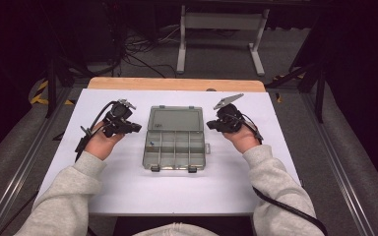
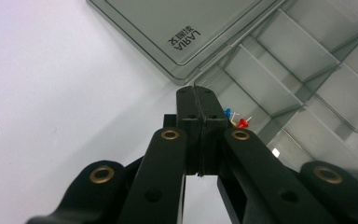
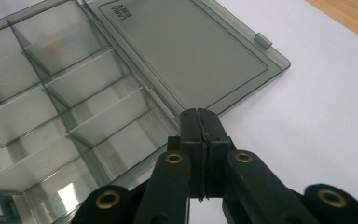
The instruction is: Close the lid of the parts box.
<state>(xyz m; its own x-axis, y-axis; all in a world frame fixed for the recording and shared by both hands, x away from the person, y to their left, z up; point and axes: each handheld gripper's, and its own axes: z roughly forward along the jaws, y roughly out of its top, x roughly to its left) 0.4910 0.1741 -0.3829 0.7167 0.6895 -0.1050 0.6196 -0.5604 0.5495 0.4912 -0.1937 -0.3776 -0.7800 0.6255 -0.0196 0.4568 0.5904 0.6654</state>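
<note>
From the high view, the left gripper [image 1: 137, 128] sits just beside the left edge of a clear grey organizer box [image 1: 174, 138], which lies open in the middle of the white worktop [image 1: 128, 191]. The box's lid is folded back flat, away from the person, and its compartmented tray lies nearer to them. The right gripper [image 1: 209, 125] sits just beside the box's right edge, a grey three-cornered plate on top of it. Grey sleeves [image 1: 64, 201] come in from the bottom.

The left gripper view brings out what the high view gives as a mere speck: a few pushpins [image 2: 238, 120], blue, red and a pale one, lying in the tray's corner compartment just past the jaws. Here the left gripper [image 2: 196, 89] has its jaws pressed together, holding nothing, with the tips over the worktop at the corner where lid and tray meet. Printing on the lid [image 2: 177, 28] reads "LARIA", seen upside down, with small characters beside it that I cannot make out.

The right gripper view shows the right gripper [image 3: 199, 111] with its jaws likewise pressed together and empty, close to the lid's edge. It also shows a small latch tab [image 3: 263, 40] on the lid's far rim, and the lid's printing too small to read.
</note>
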